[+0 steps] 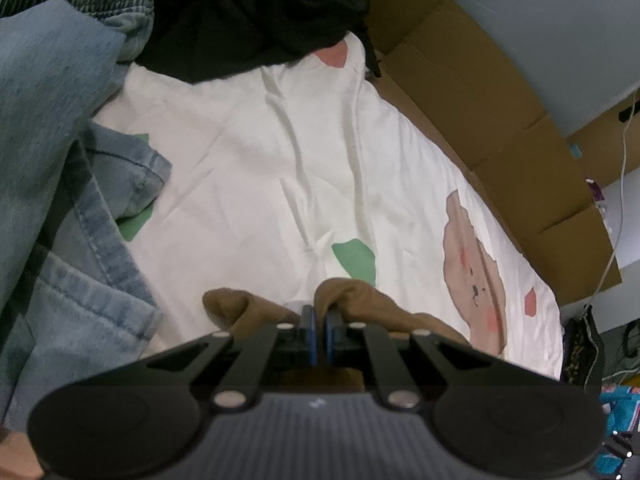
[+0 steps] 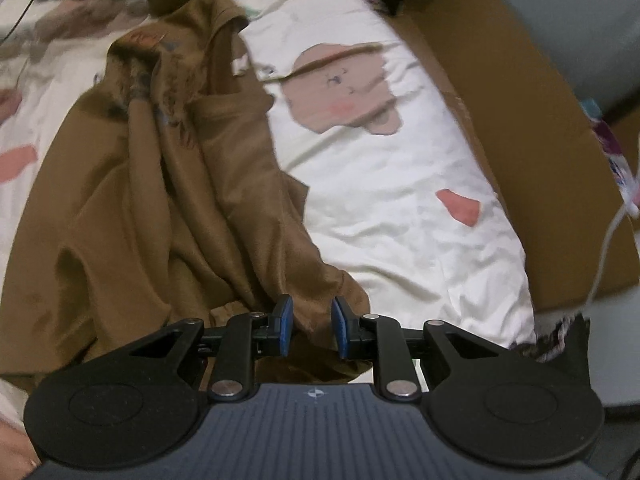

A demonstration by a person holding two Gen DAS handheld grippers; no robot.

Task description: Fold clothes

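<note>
A crumpled brown garment (image 2: 160, 200) lies spread over the left half of a white bed sheet (image 2: 400, 220) printed with bears and coloured patches. My right gripper (image 2: 312, 314) hovers over the garment's near edge with its blue pads apart; brown cloth shows in the gap, and the pads do not visibly press on it. In the left wrist view my left gripper (image 1: 321, 312) is shut on a bunched fold of the brown garment (image 1: 360, 300), which rises around the fingertips above the sheet (image 1: 260, 160).
Blue jeans (image 1: 60, 120) are piled at the left and a black garment (image 1: 248, 12) at the back. Flattened cardboard (image 1: 500, 120) (image 2: 520, 100) borders the sheet's right edge. A white cable (image 1: 622, 184) hangs beyond it, with clutter on the floor.
</note>
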